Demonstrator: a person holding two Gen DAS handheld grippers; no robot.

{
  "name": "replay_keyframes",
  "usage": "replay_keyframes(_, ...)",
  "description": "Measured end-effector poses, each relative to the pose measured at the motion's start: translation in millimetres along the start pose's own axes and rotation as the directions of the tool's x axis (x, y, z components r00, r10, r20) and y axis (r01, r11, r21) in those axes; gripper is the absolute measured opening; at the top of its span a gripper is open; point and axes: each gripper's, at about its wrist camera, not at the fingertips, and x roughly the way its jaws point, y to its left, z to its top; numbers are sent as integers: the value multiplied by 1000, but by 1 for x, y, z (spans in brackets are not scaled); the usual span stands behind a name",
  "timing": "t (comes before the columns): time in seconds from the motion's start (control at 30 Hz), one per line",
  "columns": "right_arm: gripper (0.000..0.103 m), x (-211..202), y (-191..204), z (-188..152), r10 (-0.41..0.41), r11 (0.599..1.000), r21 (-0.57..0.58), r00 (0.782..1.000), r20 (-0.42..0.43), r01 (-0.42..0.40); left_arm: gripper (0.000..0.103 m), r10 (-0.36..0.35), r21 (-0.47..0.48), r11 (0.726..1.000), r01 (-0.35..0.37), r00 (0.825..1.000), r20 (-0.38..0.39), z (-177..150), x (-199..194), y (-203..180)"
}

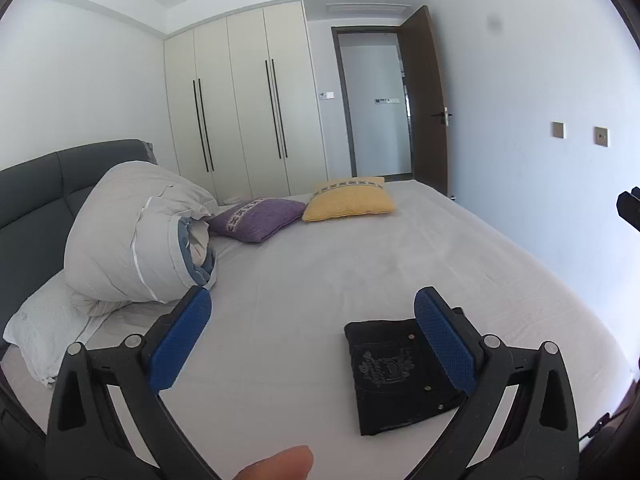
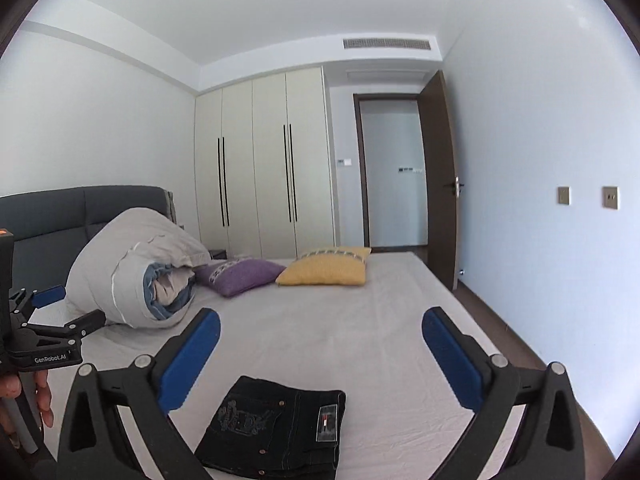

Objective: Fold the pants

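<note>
Lying folded into a compact dark rectangle on the bed (image 2: pixel 360 332), the pants (image 2: pixel 276 428) are seen just below the right gripper (image 2: pixel 320 354), whose blue pads are spread wide with nothing between them. The left gripper (image 1: pixel 312 336) is likewise held apart and empty, the pants (image 1: pixel 400 380) partly hidden behind its right finger. Farther back, a rolled duvet (image 1: pixel 132 240), a purple cushion (image 1: pixel 256 218) and a yellow cushion (image 1: pixel 348 199) are seen before the wardrobe (image 1: pixel 240 100).

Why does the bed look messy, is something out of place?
The black pants lie neatly folded on the sheet. Only the duvet looks untidy: it is rolled in a lump by the headboard. Both grippers, left and right, are open.
</note>
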Motion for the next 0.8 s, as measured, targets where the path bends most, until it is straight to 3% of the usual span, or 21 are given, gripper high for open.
replay_keyframes(0.1, 103, -44, 3, 25, 27, 999, 28, 997, 78, -29, 103, -19, -13, 1000, 19, 1000, -23, 9, -30, 3)
replay_keyframes(0.17, 103, -65, 8, 36, 41, 997, 61, 995, 87, -46, 103, -50, -63, 997, 46, 996, -68, 11, -50, 11)
replay_keyframes(0.23, 103, -77, 16, 42, 34, 996, 77, 998, 61, -38, 103, -37, -52, 998, 31, 993, -111, 8, -60, 4)
replay_keyframes(0.3, 103, -83, 21, 41, 7, 996, 84, 1000, 1, -7, 103, -44, -62, 997, 37, 990, -131, 2, -75, 3)
replay_keyframes(0.4, 103, -85, 21, 32, -56, 991, 117, 992, -111, 69, 103, -86, -134, 989, 58, 973, -214, -11, -78, -1)
replay_keyframes(0.6, 103, -67, 19, -8, -57, 971, 199, 939, -339, 130, 103, -50, -165, 986, -3, 946, -320, -47, -72, -6)
replay_keyframes(0.8, 103, -55, 37, -35, -80, 979, 132, 896, -436, 152, 103, -88, -177, 984, 23, 926, -366, -71, -58, -14)
